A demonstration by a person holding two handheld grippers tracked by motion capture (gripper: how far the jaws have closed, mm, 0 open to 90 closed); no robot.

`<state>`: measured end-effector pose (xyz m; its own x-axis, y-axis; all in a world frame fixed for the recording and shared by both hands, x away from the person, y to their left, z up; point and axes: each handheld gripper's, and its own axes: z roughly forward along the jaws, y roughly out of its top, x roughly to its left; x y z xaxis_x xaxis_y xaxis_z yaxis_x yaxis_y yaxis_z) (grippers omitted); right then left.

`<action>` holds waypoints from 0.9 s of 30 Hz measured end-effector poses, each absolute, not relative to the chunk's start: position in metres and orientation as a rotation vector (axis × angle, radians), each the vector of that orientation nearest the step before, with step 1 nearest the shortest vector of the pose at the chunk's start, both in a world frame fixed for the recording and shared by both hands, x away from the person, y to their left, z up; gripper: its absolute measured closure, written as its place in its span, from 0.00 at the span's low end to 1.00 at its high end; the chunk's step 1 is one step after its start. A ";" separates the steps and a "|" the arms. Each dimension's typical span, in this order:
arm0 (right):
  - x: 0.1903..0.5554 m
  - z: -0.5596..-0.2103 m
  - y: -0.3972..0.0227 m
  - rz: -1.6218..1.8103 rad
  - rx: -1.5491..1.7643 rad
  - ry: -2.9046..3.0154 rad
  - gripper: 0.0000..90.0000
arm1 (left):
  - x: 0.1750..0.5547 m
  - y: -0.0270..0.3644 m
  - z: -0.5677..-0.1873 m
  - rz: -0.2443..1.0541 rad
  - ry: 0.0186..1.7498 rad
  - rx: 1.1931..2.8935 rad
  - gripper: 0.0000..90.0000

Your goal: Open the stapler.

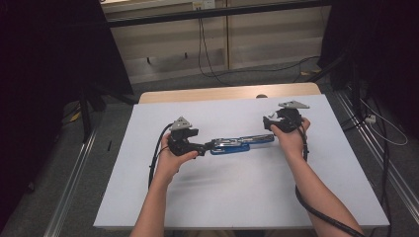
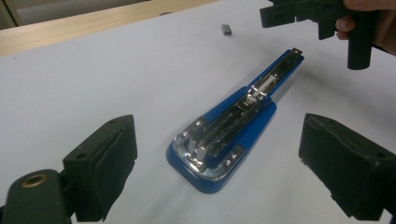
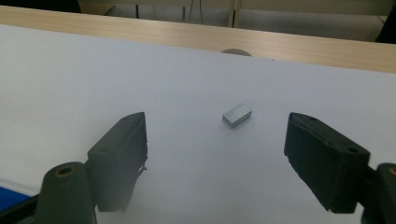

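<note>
White table [image 1: 237, 192]: blue stapler [image 2: 229, 135] lay opened, prob. for reloading; staple block [image 3: 236, 115] near; left gripper [image 2: 217, 163], right gripper [image 3: 215, 156] both spread, empty.

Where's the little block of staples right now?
The staple block lies on the white table ahead of the open right gripper, near the wooden far edge, beyond the opened blue stapler.

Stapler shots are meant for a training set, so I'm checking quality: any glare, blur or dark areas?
High view: dim, surroundings nearly black, stapler small and soft. Left gripper view: glare on the stapler's chrome, near jaws blurred. Right gripper view: staple block fairly sharp, jaws soft at the edges, even light on the sheet.
</note>
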<state>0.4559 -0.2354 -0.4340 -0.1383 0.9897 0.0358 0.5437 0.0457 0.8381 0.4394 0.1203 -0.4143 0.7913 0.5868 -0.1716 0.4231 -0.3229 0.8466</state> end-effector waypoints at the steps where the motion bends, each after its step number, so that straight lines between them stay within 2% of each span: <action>1: 0.458 -0.436 -0.235 0.971 1.545 1.750 0.23 | 0.440 0.121 -0.414 0.204 0.766 1.964 0.13; 16: 0.490 -0.450 -0.237 0.935 1.614 1.736 0.19 | 0.444 0.123 -0.418 0.236 0.812 1.974 0.09; 25: 0.501 -0.450 -0.243 0.879 1.631 1.726 0.30 | 0.445 0.125 -0.417 0.245 0.816 1.951 0.09; 27: 0.503 -0.450 -0.246 0.880 1.645 1.718 0.36 | 0.445 0.125 -0.418 0.242 0.820 1.957 0.09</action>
<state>0.5032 -0.2456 -0.4498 -0.0557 0.9981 0.0245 0.6030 0.0141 0.7976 0.4448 0.1246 -0.4177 0.7537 0.6362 -0.1648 0.4446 -0.3090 0.8408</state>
